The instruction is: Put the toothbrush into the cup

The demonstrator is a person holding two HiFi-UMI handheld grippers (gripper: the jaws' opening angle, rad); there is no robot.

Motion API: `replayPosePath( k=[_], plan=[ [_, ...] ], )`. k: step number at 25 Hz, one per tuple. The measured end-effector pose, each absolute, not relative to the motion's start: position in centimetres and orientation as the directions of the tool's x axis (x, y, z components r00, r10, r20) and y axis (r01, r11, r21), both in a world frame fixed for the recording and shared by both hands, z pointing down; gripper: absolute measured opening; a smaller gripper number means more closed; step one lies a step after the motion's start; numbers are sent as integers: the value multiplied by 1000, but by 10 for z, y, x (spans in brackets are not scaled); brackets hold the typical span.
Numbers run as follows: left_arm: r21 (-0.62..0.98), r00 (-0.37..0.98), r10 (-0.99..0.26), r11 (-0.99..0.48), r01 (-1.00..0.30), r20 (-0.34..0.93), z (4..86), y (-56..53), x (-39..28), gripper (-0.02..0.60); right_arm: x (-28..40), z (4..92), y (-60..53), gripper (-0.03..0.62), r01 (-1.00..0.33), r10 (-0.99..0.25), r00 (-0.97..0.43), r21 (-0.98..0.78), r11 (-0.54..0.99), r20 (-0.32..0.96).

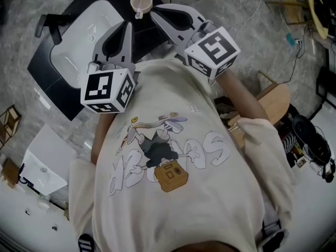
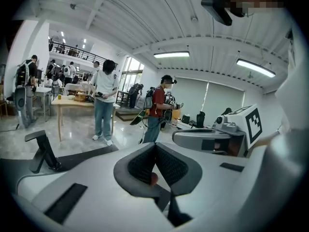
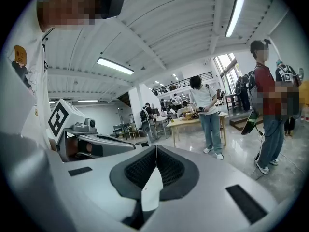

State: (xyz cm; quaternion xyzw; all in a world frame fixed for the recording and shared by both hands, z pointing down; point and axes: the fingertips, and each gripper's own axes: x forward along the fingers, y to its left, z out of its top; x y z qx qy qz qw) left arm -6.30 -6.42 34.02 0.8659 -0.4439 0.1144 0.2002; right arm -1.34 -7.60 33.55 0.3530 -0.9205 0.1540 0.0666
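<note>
**Both grippers shut at the chest, cup ahead, no toothbrush in sight**

In the head view a cream shirt point(image 1: 178, 182) fills most of the frame. Beyond it, low down, a black mat point(image 1: 44, 70) carries a white basin point(image 1: 89, 30).

The left gripper point(image 1: 126, 26) and the right gripper point(image 1: 154, 12) are held up side by side against the chest, pointing forward. Their own views look level across a busy hall rather than down at the mat.

In its own view the left gripper point(image 2: 155, 146) has its jaws pressed together at the tips, with nothing pinched between them. A small reddish spot sits low in the slit behind the pads, and I can't tell what it is. The right gripper point(image 3: 156, 149) is likewise closed on nothing.

The small cream cup point(image 1: 140, 2) stands on the mat beside the basin's far corner. It lies straight ahead of both grippers and below them. The right gripper's tips are just beside it in the picture, so the right one looks the nearer.

No view shows the toothbrush. I cannot tell where it lies, which way its handle runs, or whether it is already inside the cup.
</note>
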Motion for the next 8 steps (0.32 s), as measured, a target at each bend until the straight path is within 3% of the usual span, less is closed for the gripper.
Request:
replayPosePath(
  k=[8],
  plan=[
    [266, 612, -688, -552, -790, 390, 341, -49, -65, 14, -21, 338, -55, 17, -701, -661, -713, -218, 679, 236]
  ],
)
